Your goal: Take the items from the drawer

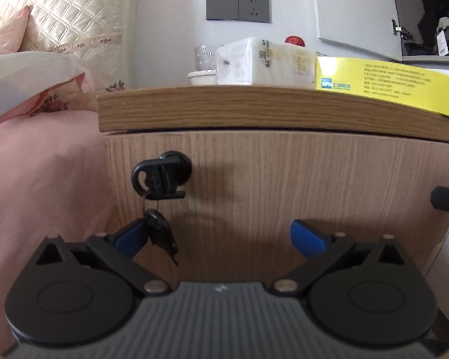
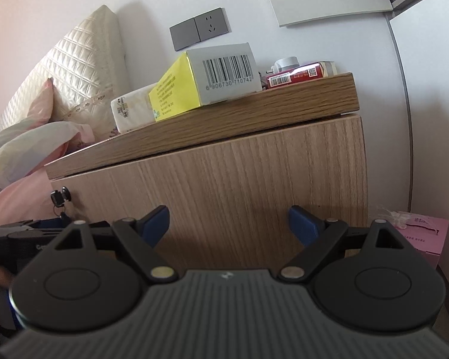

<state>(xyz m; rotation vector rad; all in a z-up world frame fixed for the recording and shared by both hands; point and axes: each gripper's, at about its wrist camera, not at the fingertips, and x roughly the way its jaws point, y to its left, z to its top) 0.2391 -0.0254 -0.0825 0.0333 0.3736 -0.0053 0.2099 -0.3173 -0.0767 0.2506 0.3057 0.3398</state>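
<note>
Both the left gripper (image 1: 220, 234) and right gripper (image 2: 229, 224) hover wide apart and empty before the closed drawer front (image 1: 284, 185), items already lying on the nightstand top (image 2: 254, 110), so this fits either before opening or after closing.

Each hand-held gripper (image 1: 227, 234) (image 2: 229, 224): black linkage arms, blue fingertips (image 1: 308, 239), silver rivets, ribbed grey body.

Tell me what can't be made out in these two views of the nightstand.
- Drawer contents: the wooden front is shut in both views.
- Red object: left view, hidden behind the tissue pack.
- Yellow box: small print blurred in both views.
- Dark bar: left view, cut off by the right edge.
- Pink box: right view, lettering too small.
</note>
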